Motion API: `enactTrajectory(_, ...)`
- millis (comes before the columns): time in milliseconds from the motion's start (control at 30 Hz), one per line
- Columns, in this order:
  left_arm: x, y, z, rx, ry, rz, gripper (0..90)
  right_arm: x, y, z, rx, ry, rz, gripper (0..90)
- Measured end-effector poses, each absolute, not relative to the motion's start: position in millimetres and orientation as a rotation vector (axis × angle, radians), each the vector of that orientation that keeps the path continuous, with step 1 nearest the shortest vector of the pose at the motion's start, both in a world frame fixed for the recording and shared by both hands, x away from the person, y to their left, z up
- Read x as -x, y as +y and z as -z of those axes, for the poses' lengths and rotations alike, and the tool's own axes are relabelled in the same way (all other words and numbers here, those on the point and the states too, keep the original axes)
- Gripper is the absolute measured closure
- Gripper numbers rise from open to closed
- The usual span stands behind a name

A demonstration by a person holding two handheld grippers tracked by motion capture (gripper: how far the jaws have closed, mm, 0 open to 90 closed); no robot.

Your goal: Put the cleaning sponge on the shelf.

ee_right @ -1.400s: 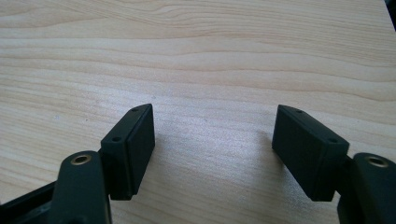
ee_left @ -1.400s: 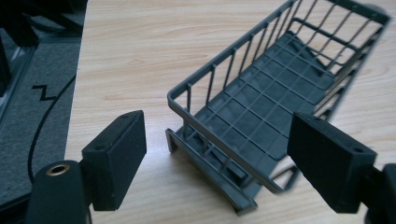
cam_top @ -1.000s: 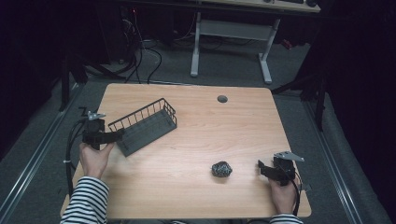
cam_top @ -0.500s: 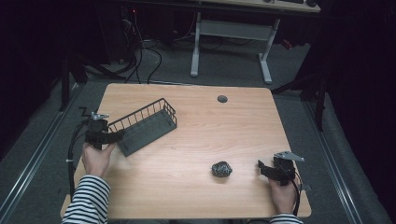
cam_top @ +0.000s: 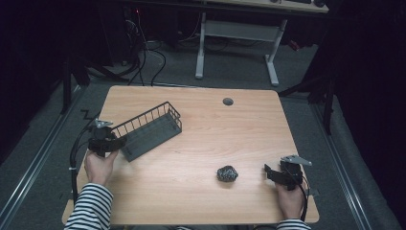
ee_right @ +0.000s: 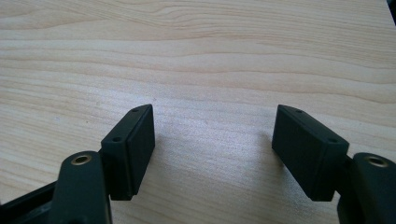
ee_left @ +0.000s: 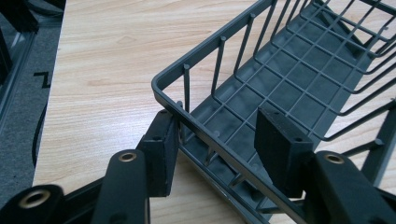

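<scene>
Straddling the near corner rim of the wire basket [cam_top: 148,132] with your left gripper [cam_top: 114,143] spread, not clamped, you keep your right gripper [cam_top: 269,171] wide and empty beside the dark crumpled lump [cam_top: 227,173], seemingly everything yet undone.

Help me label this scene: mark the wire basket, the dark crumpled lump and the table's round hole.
wire basket [cam_top: 152,130], high view, floor grid.
dark crumpled lump [cam_top: 227,173], high view, its middle.
round hole [cam_top: 228,101], high view, its centre.
</scene>
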State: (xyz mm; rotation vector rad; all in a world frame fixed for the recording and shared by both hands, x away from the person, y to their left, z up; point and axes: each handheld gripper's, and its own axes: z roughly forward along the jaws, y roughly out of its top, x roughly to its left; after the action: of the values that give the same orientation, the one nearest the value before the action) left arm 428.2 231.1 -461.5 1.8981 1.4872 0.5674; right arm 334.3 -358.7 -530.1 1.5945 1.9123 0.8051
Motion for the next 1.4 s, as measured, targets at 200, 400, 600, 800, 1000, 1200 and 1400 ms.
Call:
enactTrajectory(200, -421.9, 230.1, 462.2, -1.891, 1.475, -0.554, 50.3, -334.4, -358.7, 530.1, -1.596, 1.912, -0.805, 30.0)
enactTrajectory(400, -413.4, 226.1, 463.0, -1.899, 1.443, -0.535, 50.3, -334.6, -358.5, 530.1, -1.599, 1.911, -0.806, 30.0)
enactTrajectory(600, -405.8, 218.6, 462.3, -1.917, 1.419, -0.523, 50.7, -334.6, -358.4, 530.1, -1.598, 1.911, -0.805, 29.8)
enactTrajectory(800, -397.9, 214.1, 463.4, -1.911, 1.396, -0.511, 50.5, -334.6, -358.3, 530.1, -1.597, 1.912, -0.804, 29.8)
enactTrajectory(1000, -387.0, 198.4, 464.6, -1.918, 1.349, -0.49, 50.5, -334.6, -358.2, 530.1, -1.597, 1.912, -0.803, 29.8)
enactTrajectory(1200, -380.8, 182.9, 464.9, -1.943, 1.303, -0.477, 50.7, -334.6, -358.2, 530.2, -1.597, 1.912, -0.803, 29.8)
enactTrajectory(1400, -376.4, 169.6, 465.5, -1.956, 1.265, -0.458, 50.1, -334.6, -358.3, 530.1, -1.598, 1.911, -0.805, 29.8)
